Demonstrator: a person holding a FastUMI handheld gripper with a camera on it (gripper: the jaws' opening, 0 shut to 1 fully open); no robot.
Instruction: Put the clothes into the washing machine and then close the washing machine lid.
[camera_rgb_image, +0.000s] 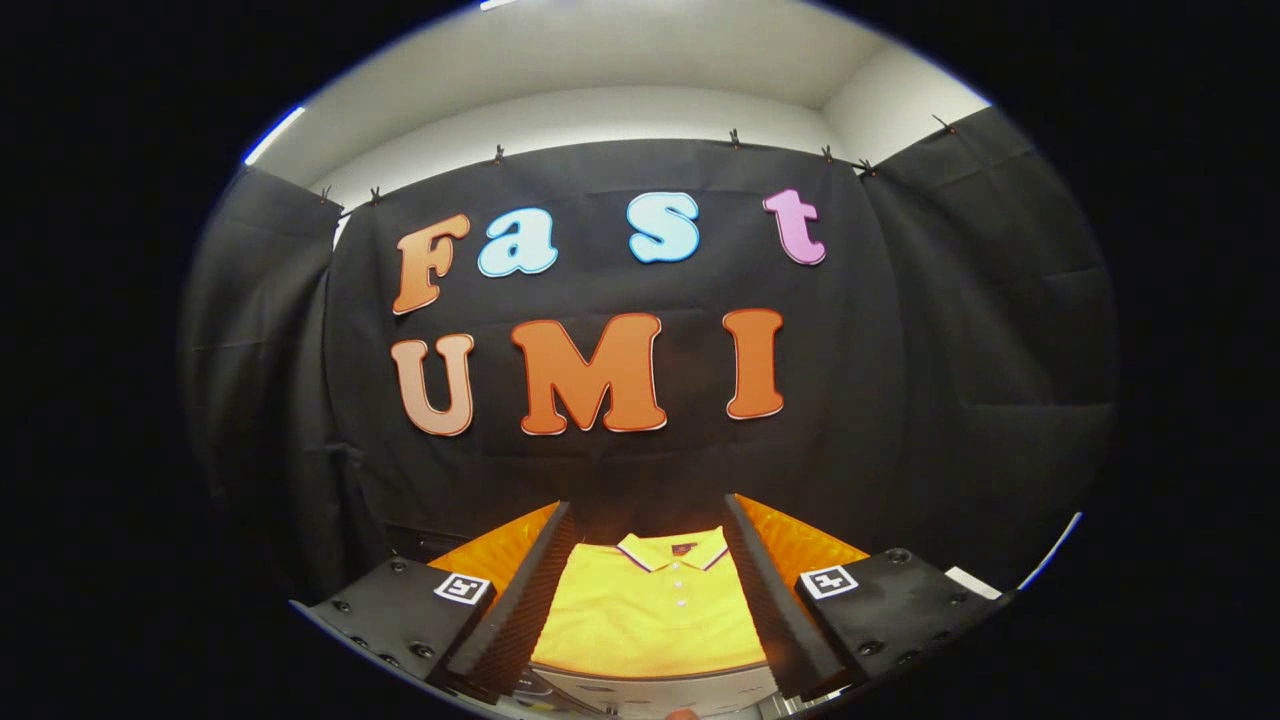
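Your claw (648, 585) is spread wide and holds nothing; its two ridged fingers (520, 600) stand well apart, angled outward from each other. Between them, just ahead and lower down, you see the shirt (650, 610), a yellow polo lying flat with its collar pointing away from you toward the black cloth wall (620, 470). The collar has a thin striped edge, a small dark tag sits inside the neck, and a short row of pale buttons runs down the placket. The fabric looks smooth and folded tidily, and it seems to rest on a pale surface (650, 690) whose near edge shows just under the shirt's hem; what that surface is you cannot tell from here.

You are most likely at the very first step, lining up on the shirt before picking it up. The next move calls for lowering the claw until the fingers straddle a fold of cloth, then pinching enough fabric that the whole shirt lifts without sliding out.
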